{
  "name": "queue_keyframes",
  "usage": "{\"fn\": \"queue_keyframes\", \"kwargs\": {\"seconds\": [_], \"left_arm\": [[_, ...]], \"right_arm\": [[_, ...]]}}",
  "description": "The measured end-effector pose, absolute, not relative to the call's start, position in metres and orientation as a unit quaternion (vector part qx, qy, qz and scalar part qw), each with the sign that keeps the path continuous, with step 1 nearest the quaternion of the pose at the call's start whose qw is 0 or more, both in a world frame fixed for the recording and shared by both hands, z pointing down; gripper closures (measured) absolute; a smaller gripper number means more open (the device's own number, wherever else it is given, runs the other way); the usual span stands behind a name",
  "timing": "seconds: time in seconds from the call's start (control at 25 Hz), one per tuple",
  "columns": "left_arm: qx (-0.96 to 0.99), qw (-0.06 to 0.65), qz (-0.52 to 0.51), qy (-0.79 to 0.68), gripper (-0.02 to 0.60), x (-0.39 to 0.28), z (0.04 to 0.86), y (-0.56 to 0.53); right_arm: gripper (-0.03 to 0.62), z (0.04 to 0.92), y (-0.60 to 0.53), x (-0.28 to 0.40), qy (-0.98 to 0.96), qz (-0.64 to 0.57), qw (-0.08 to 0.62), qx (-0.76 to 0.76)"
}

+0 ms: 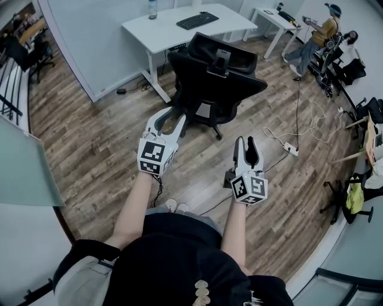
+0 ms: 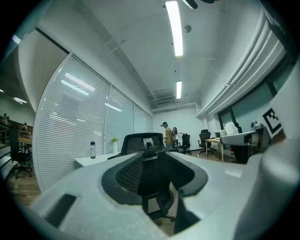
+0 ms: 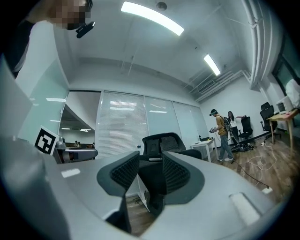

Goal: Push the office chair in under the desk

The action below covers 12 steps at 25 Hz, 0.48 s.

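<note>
Two grippers in hand, both held level out in front of us over the wood floor [image 1: 90, 137].

Left side: we hold the left gripper [image 1: 172, 117] with its jaws partly apart. The left gripper view [image 2: 157, 160] confirms a clear gap with nothing gripped; only the distant chair shows through it.

Centre: the white desk [image 1: 167, 33] carries a bottle [image 1: 152, 8] at its far left corner and a keyboard [image 1: 197, 20] near its far edge, right of the middle. The office chair [image 1: 212, 83] stands on the floor just off the desk's near edge, toward its right end. Its backrest faces us and the seat is outside the desk, not tucked under. We see the same chair in the left gripper view [image 2: 145, 140] and in the right gripper view [image 3: 161, 140]. Neither gripper touches it; both are well short of the backrest.

Right side: the right gripper [image 1: 245, 141] is likewise partly open and empty, its ribbed pads [image 3: 124, 171] standing apart. Right of it, a power strip [image 1: 291, 148] lies on the floor with a cable. At the far right, two people [image 1: 323, 33] stand beside a second desk [image 1: 266, 13].
</note>
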State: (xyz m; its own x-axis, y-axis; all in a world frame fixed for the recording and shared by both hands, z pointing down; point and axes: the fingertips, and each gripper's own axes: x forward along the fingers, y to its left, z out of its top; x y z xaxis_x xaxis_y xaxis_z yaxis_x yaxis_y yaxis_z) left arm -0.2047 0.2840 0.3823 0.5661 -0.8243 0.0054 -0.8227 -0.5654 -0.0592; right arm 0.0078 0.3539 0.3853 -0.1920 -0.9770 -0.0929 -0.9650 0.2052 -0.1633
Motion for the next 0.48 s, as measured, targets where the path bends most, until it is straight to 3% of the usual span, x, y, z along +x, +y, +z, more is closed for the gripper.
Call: {"fn": "queue_keyframes", "kwargs": {"seconds": [0.16,0.48], "left_arm": [[-0.885,0.022,-0.006,0.465,0.396,-0.203,0.382,0.289],[-0.880,0.025,-0.011,0.474,0.377,-0.196,0.393,0.305]], "right_arm": [[0.402,0.385,0.357,0.011,0.777,-0.038,0.097,-0.621],[0.390,0.391,0.362,0.021,0.782,-0.038,0.096,-0.615]]}}
